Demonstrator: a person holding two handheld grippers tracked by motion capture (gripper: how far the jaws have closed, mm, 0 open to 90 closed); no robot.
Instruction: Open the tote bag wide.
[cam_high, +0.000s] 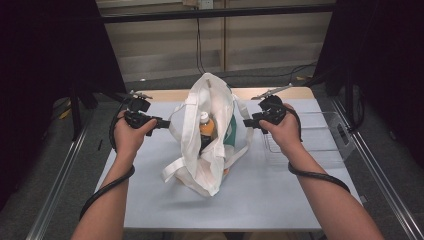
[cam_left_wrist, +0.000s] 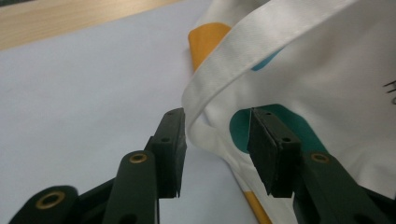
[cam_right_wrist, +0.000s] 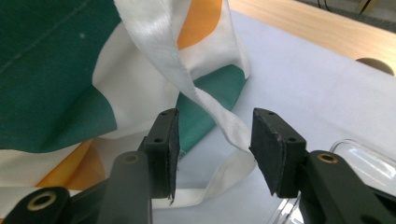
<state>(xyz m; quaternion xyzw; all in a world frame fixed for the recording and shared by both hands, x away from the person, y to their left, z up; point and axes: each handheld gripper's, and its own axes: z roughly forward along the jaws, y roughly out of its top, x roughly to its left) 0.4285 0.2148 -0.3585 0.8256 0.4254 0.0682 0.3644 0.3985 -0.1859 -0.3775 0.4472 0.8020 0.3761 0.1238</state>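
Observation:
A white cloth tote bag (cam_high: 205, 135) with teal and orange patches stands open in the middle of the table. A bottle with a white cap and orange label (cam_high: 206, 126) sits upright inside it. My left gripper (cam_high: 161, 123) is at the bag's left side, jaws open around a loop of the white strap (cam_left_wrist: 219, 84) without clamping it. My right gripper (cam_high: 247, 123) is at the bag's right side, open, with the other white strap (cam_right_wrist: 205, 100) passing between its jaws. Teal fabric (cam_right_wrist: 51, 79) lies just beyond the right gripper's jaws.
A clear plastic tray (cam_high: 315, 137) lies on the table to the right of the bag, close under my right hand. The pale blue table cover (cam_high: 200, 200) has free room in front. A wooden strip (cam_high: 165, 94) runs along the table's far edge.

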